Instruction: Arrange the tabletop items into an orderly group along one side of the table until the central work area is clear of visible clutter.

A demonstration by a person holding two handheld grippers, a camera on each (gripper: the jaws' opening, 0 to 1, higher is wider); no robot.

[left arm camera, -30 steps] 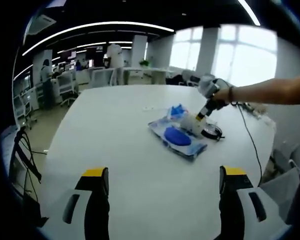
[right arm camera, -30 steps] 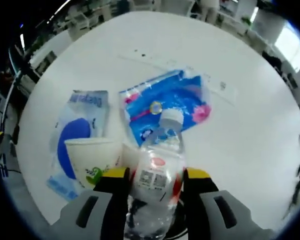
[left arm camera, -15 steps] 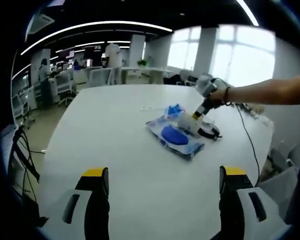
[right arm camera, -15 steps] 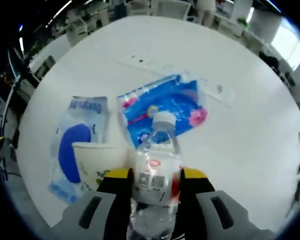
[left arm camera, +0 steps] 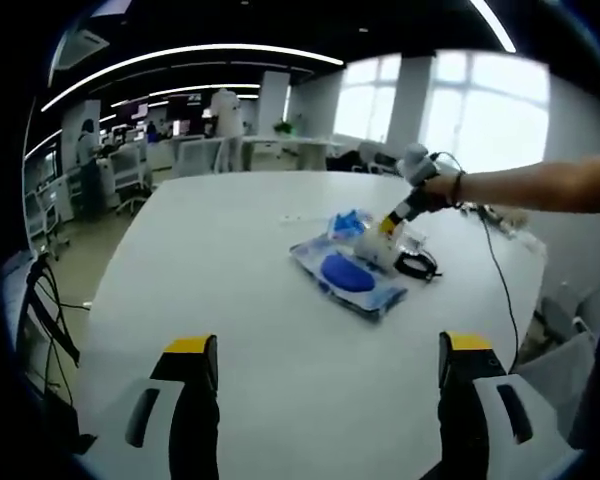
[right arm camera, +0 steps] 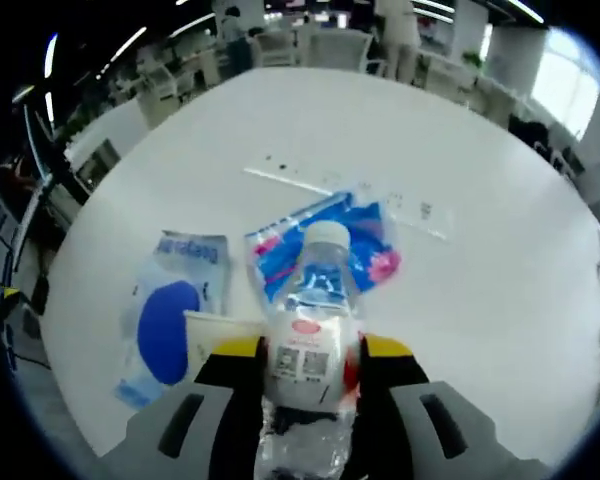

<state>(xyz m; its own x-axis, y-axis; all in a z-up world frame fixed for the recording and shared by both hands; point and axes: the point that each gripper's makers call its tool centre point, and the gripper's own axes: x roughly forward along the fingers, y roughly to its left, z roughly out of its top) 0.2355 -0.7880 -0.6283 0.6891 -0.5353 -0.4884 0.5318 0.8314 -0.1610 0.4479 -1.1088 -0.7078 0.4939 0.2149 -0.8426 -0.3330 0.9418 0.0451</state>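
The right gripper point(right arm camera: 300, 365) has its yellow-tipped jaws pinched on the sides of a clear plastic water bottle point(right arm camera: 308, 345), which stands upright between them with its white cap on top and a red-and-white label at the level of the jaws. Just left of the bottle, a white paper cup point(right arm camera: 218, 330) peeks out beside the left jaw. Beyond them on the white table point(right arm camera: 500, 280) lie two flat packages: a clear bag with a blue oval inside point(right arm camera: 170, 325) to the left, and a blue and pink packet point(right arm camera: 365, 245) farther off, directly behind the bottle's cap. A white power strip point(right arm camera: 300, 180) lies farther still. In the left gripper view, the left gripper point(left arm camera: 320, 375) hovers over the bare near part of the table point(left arm camera: 230, 270), its jaws spread wide with nothing between them. Far across the table, a person's arm point(left arm camera: 540, 185) reaches in from the right, holding the right gripper point(left arm camera: 392, 222) over the packages point(left arm camera: 350, 275) beside a coiled black cable point(left arm camera: 420, 265).
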